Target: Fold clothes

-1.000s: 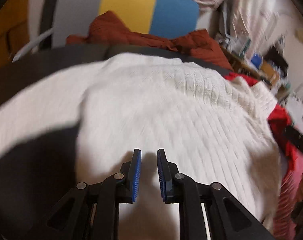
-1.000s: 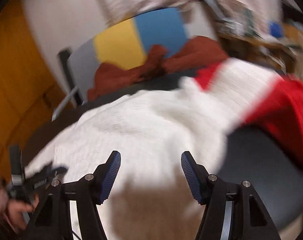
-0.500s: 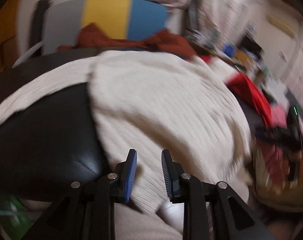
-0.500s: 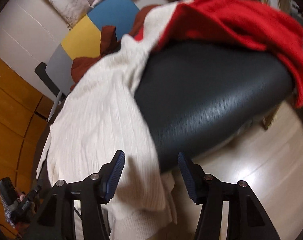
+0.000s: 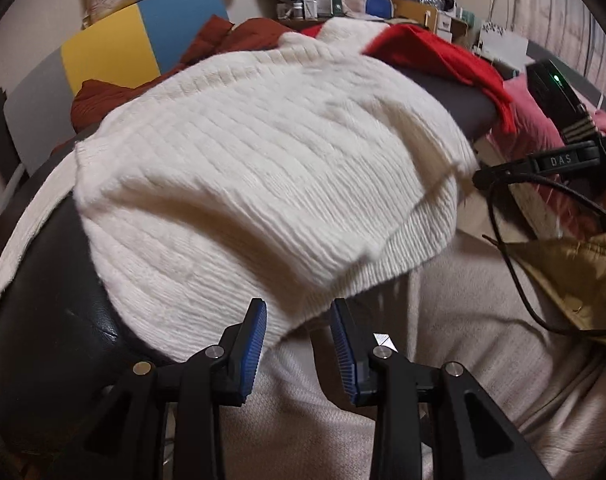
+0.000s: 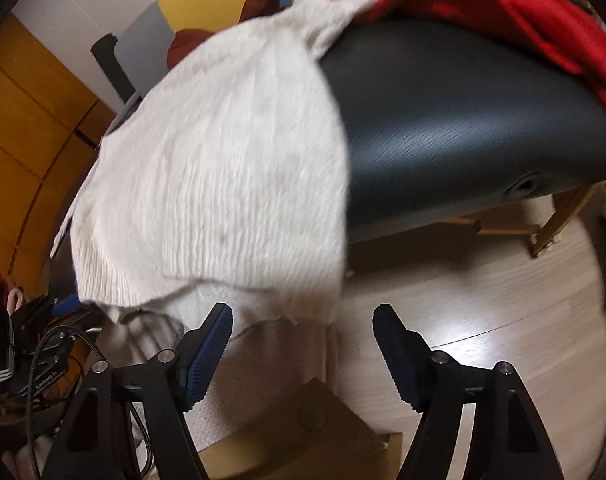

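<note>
A white ribbed knit sweater (image 5: pixel 263 168) lies over a dark padded table (image 5: pixel 43 292), its hem hanging off the near edge. It also shows in the right wrist view (image 6: pixel 223 168) on the same table (image 6: pixel 443 120). My left gripper (image 5: pixel 299 320) is open with the hem's edge just in front of and between its blue pads, not pinched. My right gripper (image 6: pixel 303 320) is wide open and empty below the hanging hem, with the hem's right corner near its left pad. A red garment (image 5: pixel 435 52) lies on the table's far right, also in the right wrist view (image 6: pixel 523 12).
A rust-brown garment (image 5: pixel 231 40) lies at the back by a grey, yellow and blue panel (image 5: pixel 143 36). Cluttered shelves (image 5: pixel 383 0) stand behind. Light wood floor (image 6: pixel 483 300) and the table's wooden legs (image 6: pixel 551 232) are at right. The other gripper's body and cable (image 5: pixel 563 160) sit at right.
Both grippers have pulled back from over the sweater to the table's near edge and dropped below the hem. The left gripper's pads have opened wider.
</note>
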`<state>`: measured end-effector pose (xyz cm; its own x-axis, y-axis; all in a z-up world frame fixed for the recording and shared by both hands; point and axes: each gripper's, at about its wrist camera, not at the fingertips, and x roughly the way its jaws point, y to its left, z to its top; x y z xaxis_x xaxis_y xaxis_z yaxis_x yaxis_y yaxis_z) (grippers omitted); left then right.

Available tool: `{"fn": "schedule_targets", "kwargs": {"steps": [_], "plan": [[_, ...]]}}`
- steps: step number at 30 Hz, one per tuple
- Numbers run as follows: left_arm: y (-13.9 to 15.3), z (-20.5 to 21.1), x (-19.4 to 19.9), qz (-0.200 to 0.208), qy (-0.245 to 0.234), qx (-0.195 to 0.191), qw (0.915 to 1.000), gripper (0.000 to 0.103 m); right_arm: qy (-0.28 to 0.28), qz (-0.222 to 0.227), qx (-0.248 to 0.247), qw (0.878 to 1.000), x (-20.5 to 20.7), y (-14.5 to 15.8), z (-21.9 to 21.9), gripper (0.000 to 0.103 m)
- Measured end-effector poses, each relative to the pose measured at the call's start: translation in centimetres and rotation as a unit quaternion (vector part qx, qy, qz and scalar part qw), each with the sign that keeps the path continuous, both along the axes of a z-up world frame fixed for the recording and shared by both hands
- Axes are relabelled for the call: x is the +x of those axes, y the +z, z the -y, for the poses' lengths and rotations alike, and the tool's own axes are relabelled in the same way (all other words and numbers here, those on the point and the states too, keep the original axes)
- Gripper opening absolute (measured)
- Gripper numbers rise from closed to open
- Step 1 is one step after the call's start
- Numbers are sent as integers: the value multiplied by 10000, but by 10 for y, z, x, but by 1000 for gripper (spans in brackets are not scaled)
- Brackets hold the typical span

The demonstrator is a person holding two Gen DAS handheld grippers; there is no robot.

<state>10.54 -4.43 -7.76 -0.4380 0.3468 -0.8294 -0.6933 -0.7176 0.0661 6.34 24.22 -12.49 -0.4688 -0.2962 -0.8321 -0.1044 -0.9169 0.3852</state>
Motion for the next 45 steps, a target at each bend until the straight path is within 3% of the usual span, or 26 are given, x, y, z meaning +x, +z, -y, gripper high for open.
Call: {"fn": "schedule_targets", "kwargs": {"steps": [5,10,12,14,17,22,27,34,37,40,45], "plan": [[-5,-4,-5,-94,-19,-88,9999,33,136,-40,110,9998,-12,-12,11,74],[-18,-23,-8,-381,-163,-513,9978,33,101,-159,255,9995,-13,-13,9,72],[-21,-29,-10,-500,-162,-621,9967,33,125,-253,297,9992,-14,-11,10,66],[-17,-28,-12,-615,-125,-521,9967,31,153,-327,333,9988,-14,-10,11,53],[-8,-24,-14,-721,-23,-356,9968,7,174,-353,330,9987,-15,-10,11,31],[30,19,-15,-743,654,275,9947,5,137,-488,514,9974,-13,0,7,14],[71,83,-6,-1089,1385,589,9826,4,25,-838,775,9935,-7,26,5,12],[108,112,30,-1208,1625,1165,9723,4,176,-819,989,9916,-8,41,17,11],[128,114,44,-1499,1503,1360,9677,0,135,-1267,938,9874,10,75,21,11],[121,117,44,-1443,1516,1154,9710,0,468,-1490,1605,9746,19,96,36,11],[90,131,27,-823,1795,1107,9740,0,835,-1005,1487,9802,14,64,41,11]]}}
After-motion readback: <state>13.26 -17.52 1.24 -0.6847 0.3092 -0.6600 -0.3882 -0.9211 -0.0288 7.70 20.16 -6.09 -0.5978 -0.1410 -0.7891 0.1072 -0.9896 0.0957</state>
